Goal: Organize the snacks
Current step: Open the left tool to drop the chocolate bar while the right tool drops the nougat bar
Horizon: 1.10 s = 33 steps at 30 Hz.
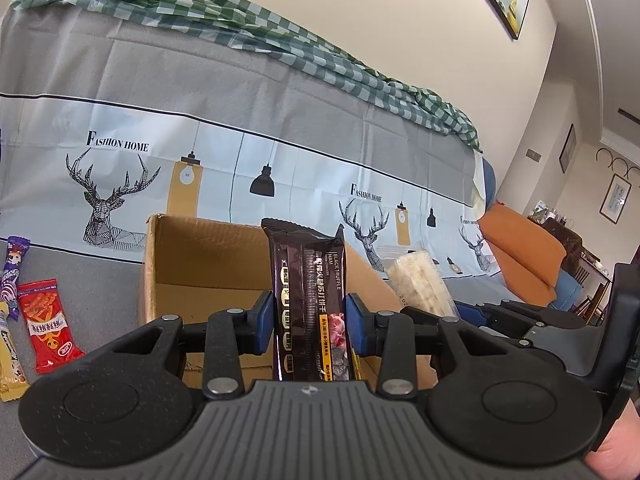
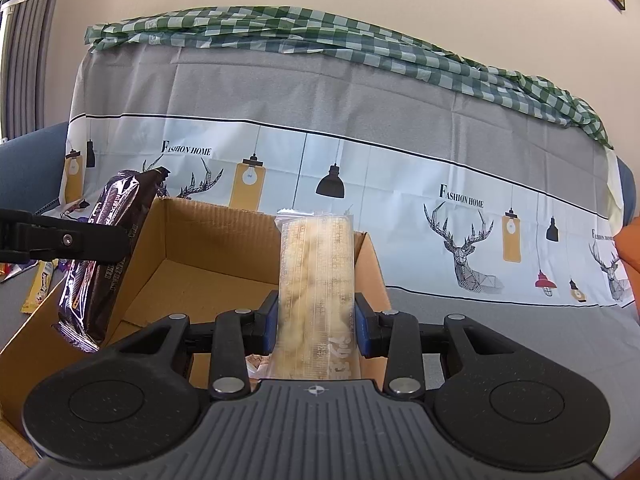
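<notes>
Left wrist view | left gripper [image 1: 310,320] clamps dark cracker pack [image 1: 308,300] upright over cardboard box [image 1: 176,264] | right gripper [image 2: 316,320] pinches pale biscuit pack [image 2: 318,280] beside it | risk: packs collide, or tip past the near rim when let go

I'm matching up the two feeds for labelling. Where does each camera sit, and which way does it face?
Left wrist: sits on the left gripper, looking along its fingers at the dark cracker pack it clamps, over the cardboard box; a bit of hand shows at the right edge.
Right wrist: sits on the right gripper, looking at the clear pale snack pack it clamps above the box; the left gripper's finger shows.
Shared: box, both packs, deer-print cloth.
</notes>
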Each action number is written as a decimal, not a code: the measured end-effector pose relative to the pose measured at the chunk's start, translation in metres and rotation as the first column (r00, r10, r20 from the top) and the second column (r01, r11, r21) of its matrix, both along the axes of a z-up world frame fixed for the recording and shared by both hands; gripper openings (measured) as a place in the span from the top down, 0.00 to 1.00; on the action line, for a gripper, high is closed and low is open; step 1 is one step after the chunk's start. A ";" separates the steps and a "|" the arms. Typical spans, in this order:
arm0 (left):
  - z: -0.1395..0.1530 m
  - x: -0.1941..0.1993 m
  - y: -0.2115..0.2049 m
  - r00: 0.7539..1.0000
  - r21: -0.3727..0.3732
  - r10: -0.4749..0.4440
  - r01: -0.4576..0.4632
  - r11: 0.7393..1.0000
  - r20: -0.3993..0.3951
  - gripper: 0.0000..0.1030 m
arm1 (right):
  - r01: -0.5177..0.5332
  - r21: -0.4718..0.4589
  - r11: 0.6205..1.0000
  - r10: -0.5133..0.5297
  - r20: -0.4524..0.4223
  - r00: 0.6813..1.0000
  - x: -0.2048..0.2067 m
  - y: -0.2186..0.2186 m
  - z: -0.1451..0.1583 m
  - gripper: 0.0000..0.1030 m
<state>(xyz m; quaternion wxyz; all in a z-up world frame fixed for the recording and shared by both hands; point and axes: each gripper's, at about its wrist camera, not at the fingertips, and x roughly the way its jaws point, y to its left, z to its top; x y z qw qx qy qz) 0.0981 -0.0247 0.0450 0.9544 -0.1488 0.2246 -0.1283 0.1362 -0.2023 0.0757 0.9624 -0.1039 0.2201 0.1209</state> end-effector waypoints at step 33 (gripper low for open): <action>-0.038 0.026 0.028 0.944 0.102 0.158 -0.133 0.986 -0.290 0.30 | 0.353 -0.117 0.928 -0.372 -0.328 0.869 0.053 -0.042 -0.050 0.53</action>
